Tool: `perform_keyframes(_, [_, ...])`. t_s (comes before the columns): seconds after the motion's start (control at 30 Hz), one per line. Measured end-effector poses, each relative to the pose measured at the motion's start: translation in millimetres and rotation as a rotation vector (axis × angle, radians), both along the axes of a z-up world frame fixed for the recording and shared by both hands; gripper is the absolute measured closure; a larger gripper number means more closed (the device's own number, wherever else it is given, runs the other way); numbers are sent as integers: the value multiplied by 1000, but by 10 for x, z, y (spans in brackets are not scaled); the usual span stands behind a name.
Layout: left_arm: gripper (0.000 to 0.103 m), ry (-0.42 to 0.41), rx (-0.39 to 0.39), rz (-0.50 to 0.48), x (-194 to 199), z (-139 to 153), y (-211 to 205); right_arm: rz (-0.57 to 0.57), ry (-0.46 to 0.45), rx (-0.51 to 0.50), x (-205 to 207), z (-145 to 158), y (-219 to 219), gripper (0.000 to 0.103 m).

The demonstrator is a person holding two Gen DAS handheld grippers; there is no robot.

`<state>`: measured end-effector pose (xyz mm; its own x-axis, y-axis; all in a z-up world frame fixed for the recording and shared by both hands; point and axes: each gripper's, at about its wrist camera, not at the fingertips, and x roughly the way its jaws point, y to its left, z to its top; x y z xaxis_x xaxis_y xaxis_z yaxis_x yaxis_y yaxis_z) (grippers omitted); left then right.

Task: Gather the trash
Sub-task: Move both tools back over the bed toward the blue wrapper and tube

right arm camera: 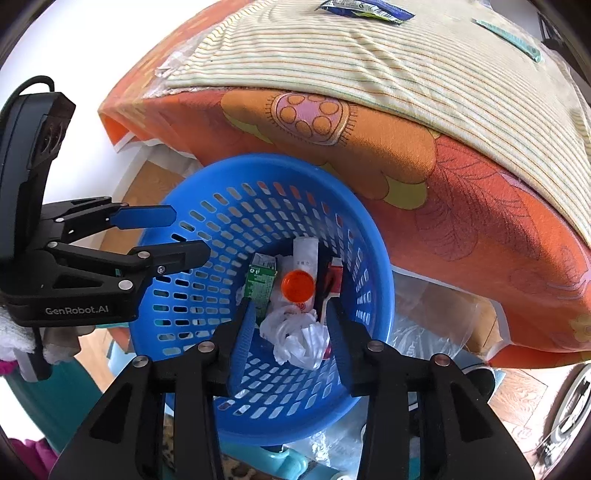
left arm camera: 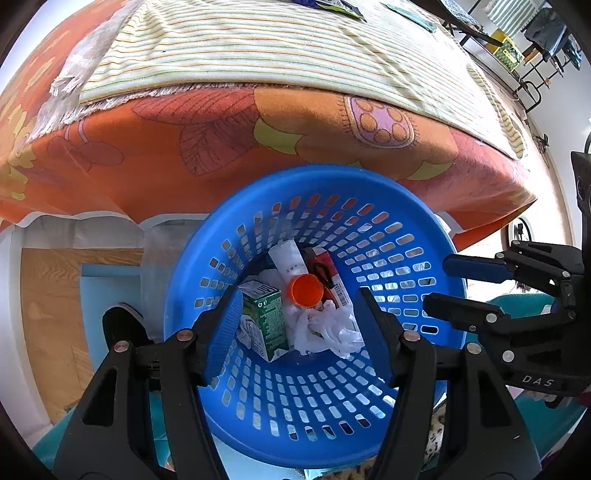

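Both tongs hang over a blue basket (left arm camera: pixel 314 192) beside the counter (left arm camera: pixel 258 122) with its orange flowered cloth. The left tongs (left arm camera: pixel 301 332) stand spread with nothing between the pads; the right tongs (right arm camera: pixel 290 338) are also parted and empty. In the basket lie a green carton (left arm camera: pixel 264 317), an orange-capped bottle (right arm camera: pixel 297 286), crumpled white plastic (right arm camera: pixel 299 338) and a red packet (left arm camera: pixel 330 273). Two wrappers (right arm camera: pixel 365 9) remain on the striped cloth (right arm camera: pixel 406 70).

Both tools black plastic, blue ribbed pads, silver rivets. Left tool (right arm camera: pixel 184 236) marked "GenRobot.AI". Right tool (left arm camera: pixel 436 284) marked "DAS".
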<state>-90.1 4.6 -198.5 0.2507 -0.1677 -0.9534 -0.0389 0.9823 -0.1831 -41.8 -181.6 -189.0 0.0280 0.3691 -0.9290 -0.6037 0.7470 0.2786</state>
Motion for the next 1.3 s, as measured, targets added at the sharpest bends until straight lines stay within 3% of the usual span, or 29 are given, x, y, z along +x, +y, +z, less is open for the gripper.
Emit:
perform_keyframes(0.4, [39, -39, 9, 31, 31, 128, 52, -32, -35, 18, 84, 110, -51, 65])
perform_keyframes(0.67, [39, -97, -13, 83, 196, 396, 164, -59, -131, 79, 221, 424, -113, 65])
perform_keyframes(0.7, [39, -107, -14, 92, 232, 445, 182, -62, -138, 82, 238, 453, -116, 59])
perform_keyframes(0.73, [39, -118, -17, 100, 272, 496, 203, -72, -153, 88, 283, 506, -135, 44])
perform_keyframes(0.8, [39, -139, -19, 114, 354, 586, 249, -97, -188, 106, 333, 590, -180, 35])
perform_keyframes(1.13, [39, -191, -35, 121, 852, 900, 210, -193, -292, 159, 855, 1016, -411, 34])
perform_keyframes(1.3, [39, -194, -83, 125, 1181, 984, 106, -222, -374, 159, 1175, 1174, -525, 34])
